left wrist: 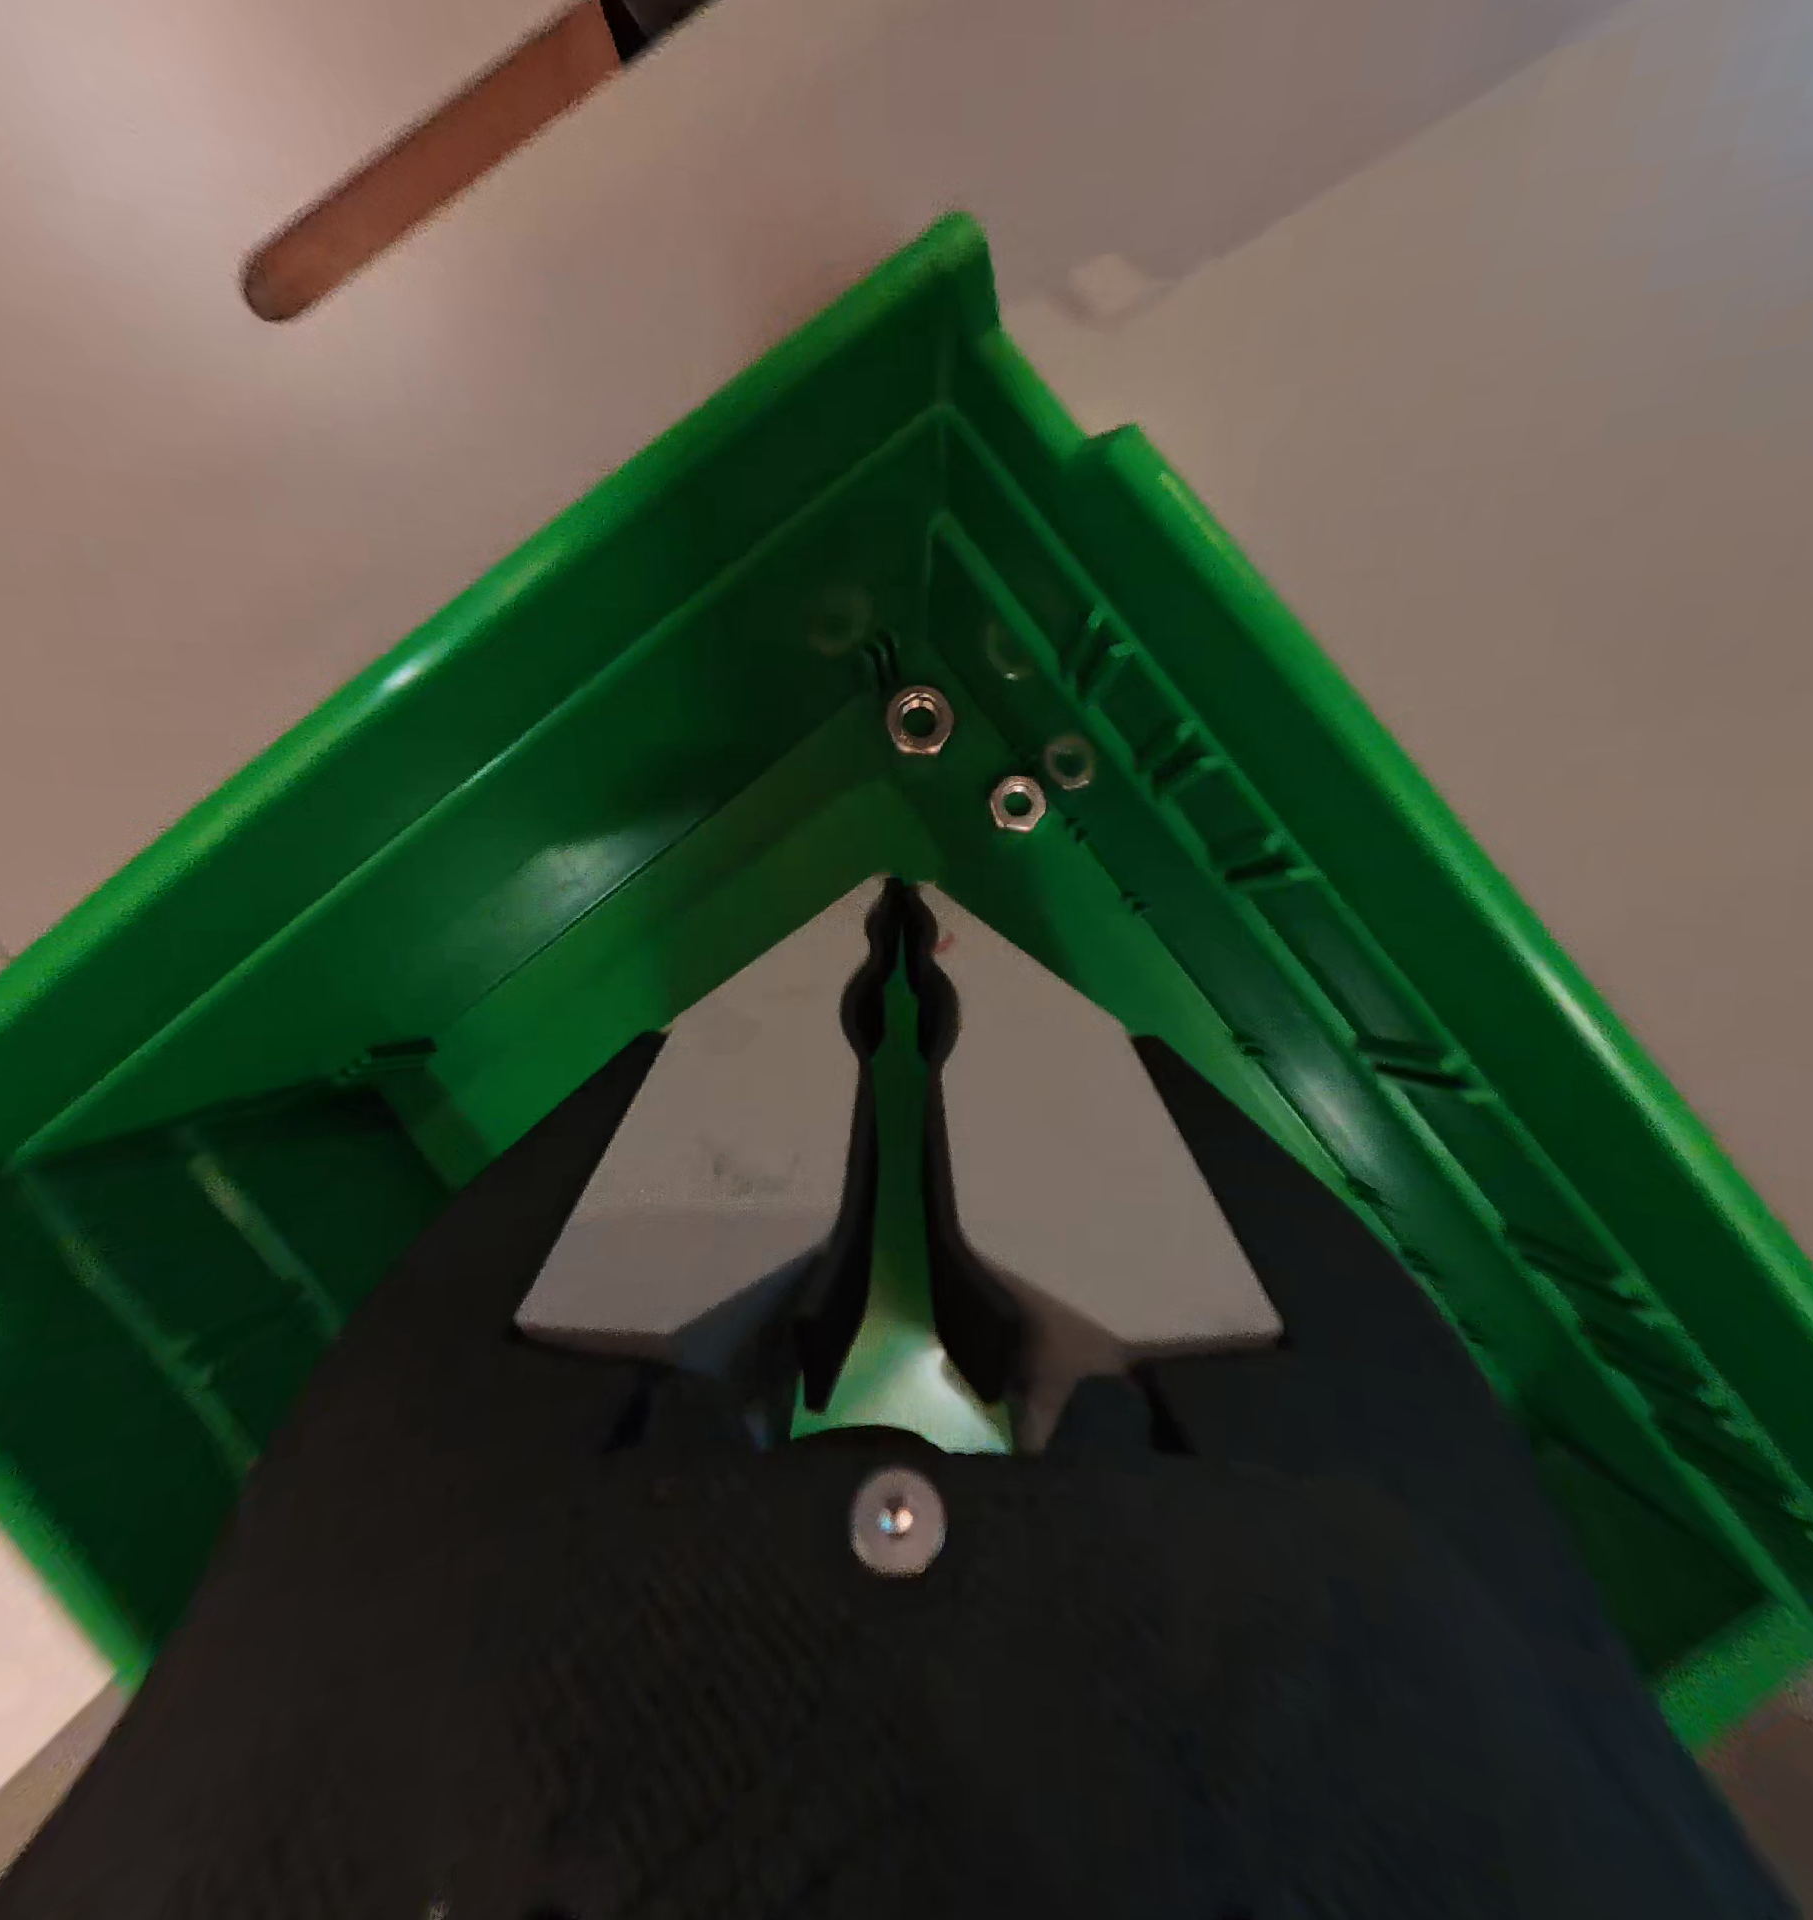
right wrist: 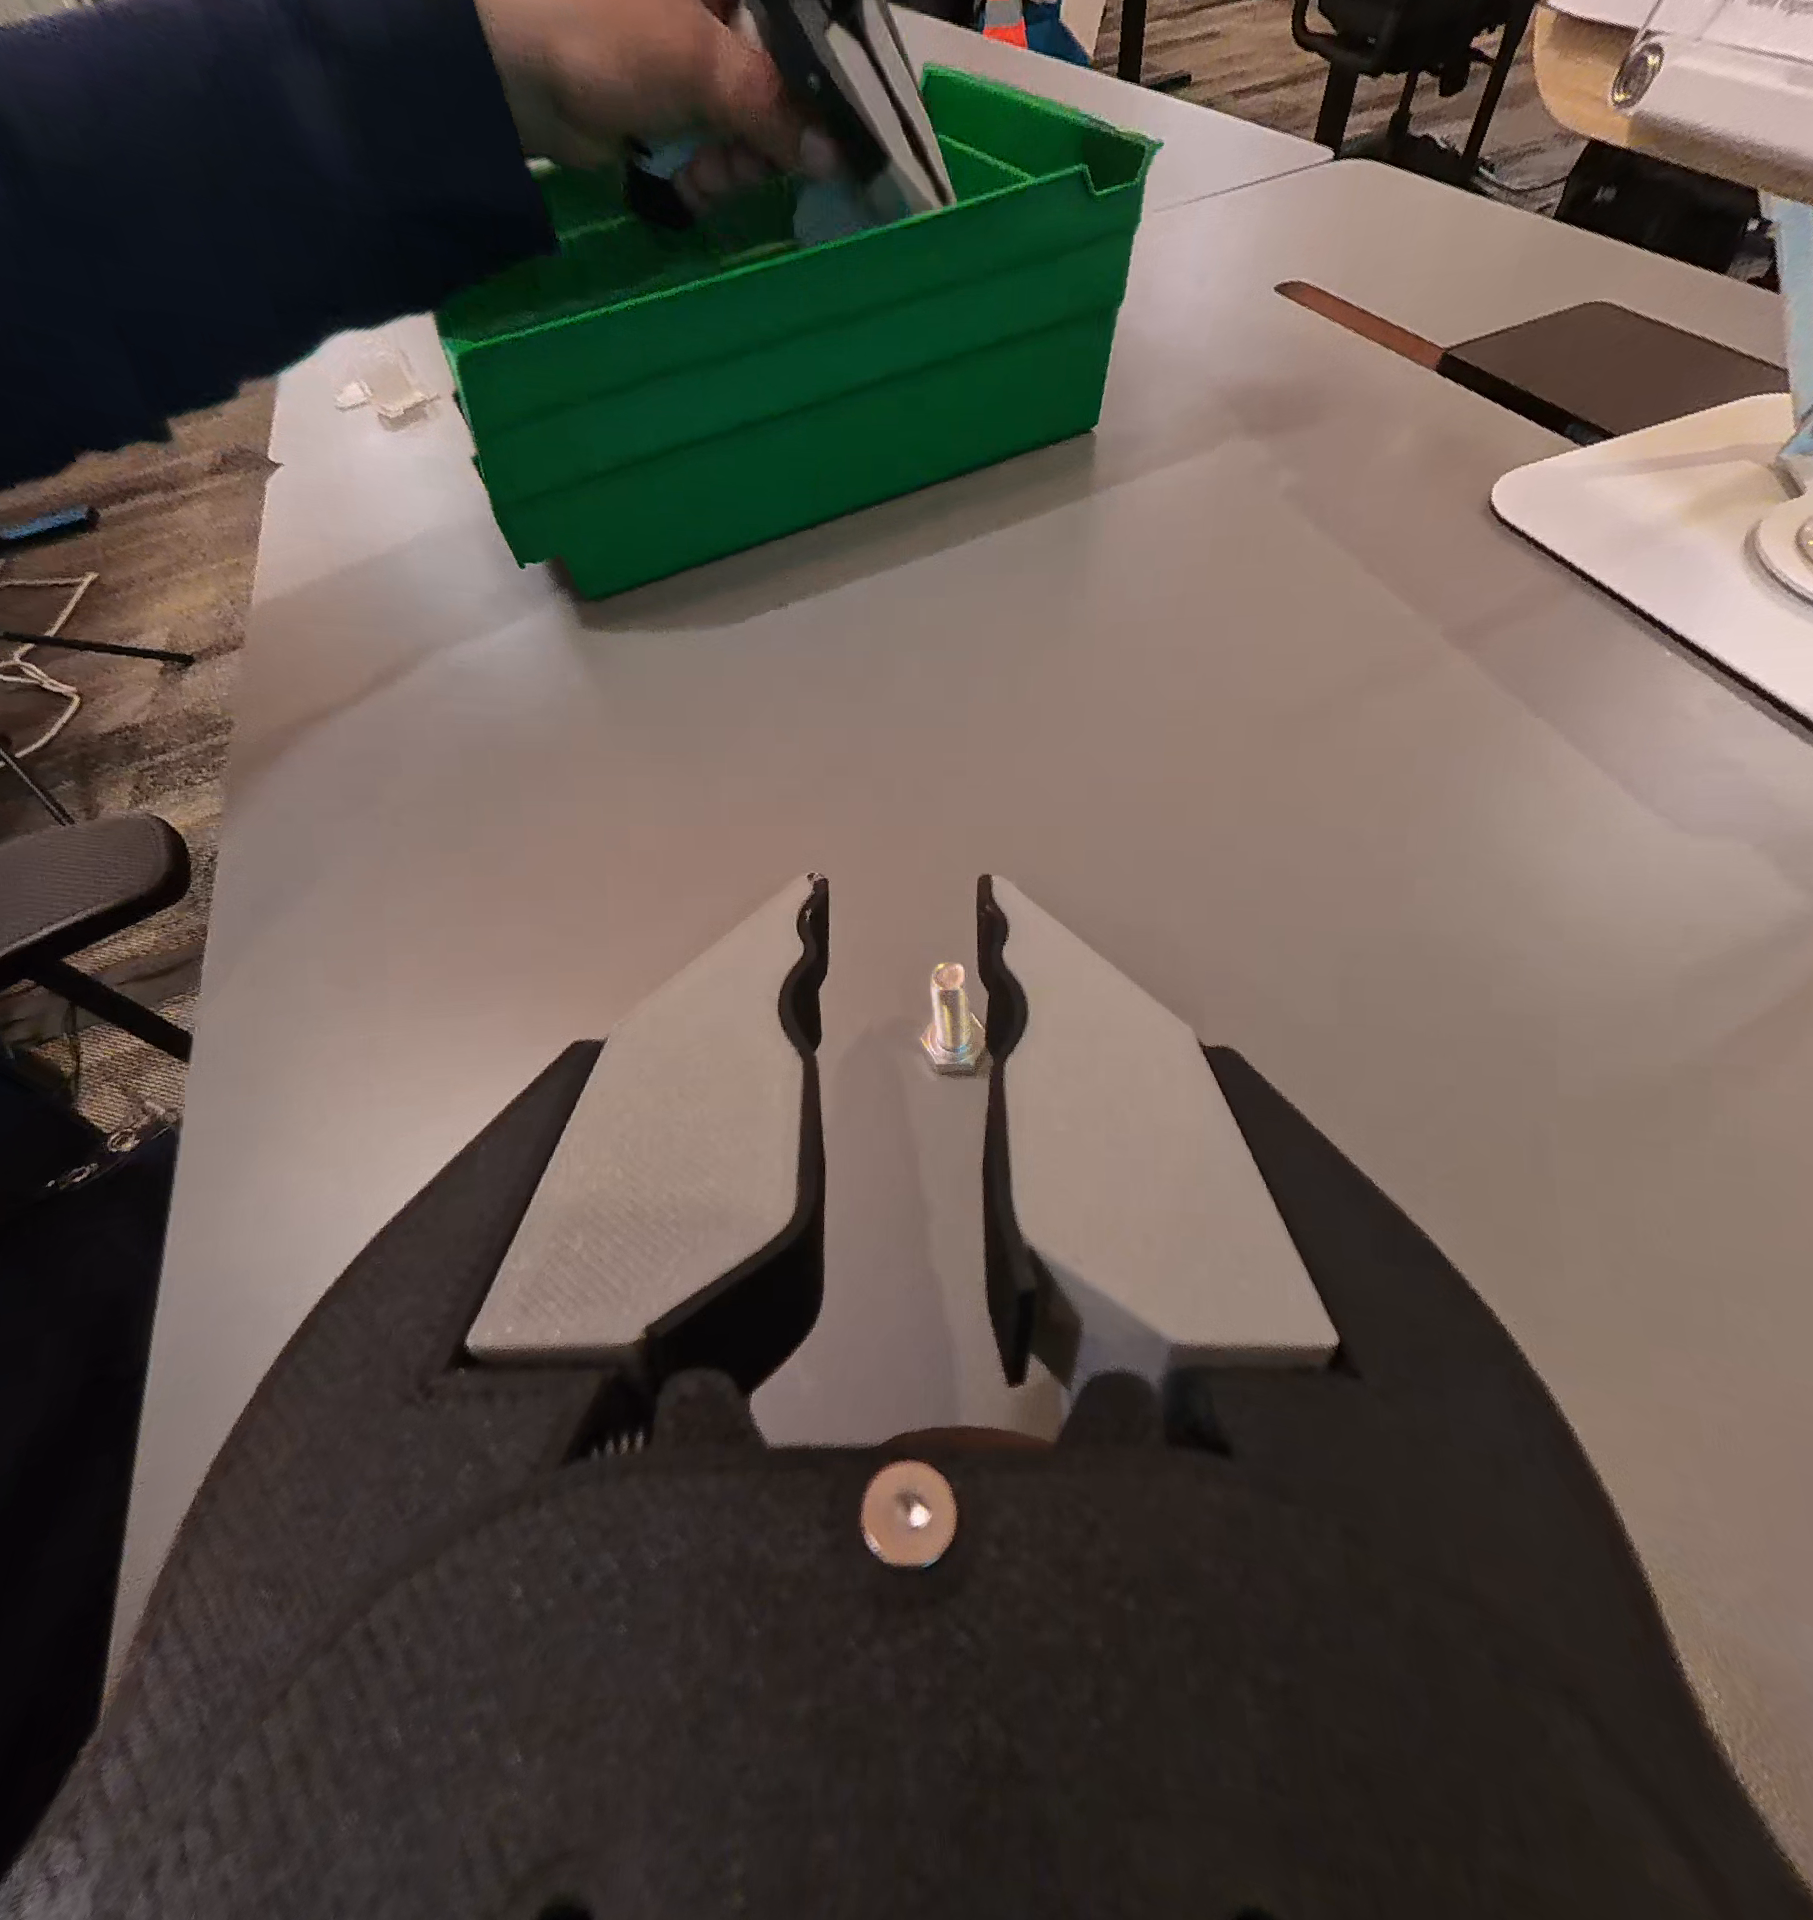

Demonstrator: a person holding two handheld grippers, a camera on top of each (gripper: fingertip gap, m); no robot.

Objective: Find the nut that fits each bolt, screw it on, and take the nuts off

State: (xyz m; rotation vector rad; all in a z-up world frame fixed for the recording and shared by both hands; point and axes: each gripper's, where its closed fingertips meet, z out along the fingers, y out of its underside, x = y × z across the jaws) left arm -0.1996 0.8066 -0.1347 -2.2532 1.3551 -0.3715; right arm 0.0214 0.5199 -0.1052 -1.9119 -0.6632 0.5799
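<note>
In the left wrist view my left gripper is down inside the green bin, pointing into a corner, with its jaws shut and nothing visible between them. Three small silver nuts lie in that corner just past the tips: a larger one and two smaller ones. In the right wrist view my right gripper is open, low over the grey table. A silver bolt stands on its head between the fingers, close to the right one. The green bin stands farther off, with a hand holding the left gripper in it.
A white stand base and a dark pad with a brown strip lie at the right. Small clear plastic pieces sit left of the bin. The table's left edge drops to a chair and cables on the floor. My right fingertips sit around 35 cm from my left ones.
</note>
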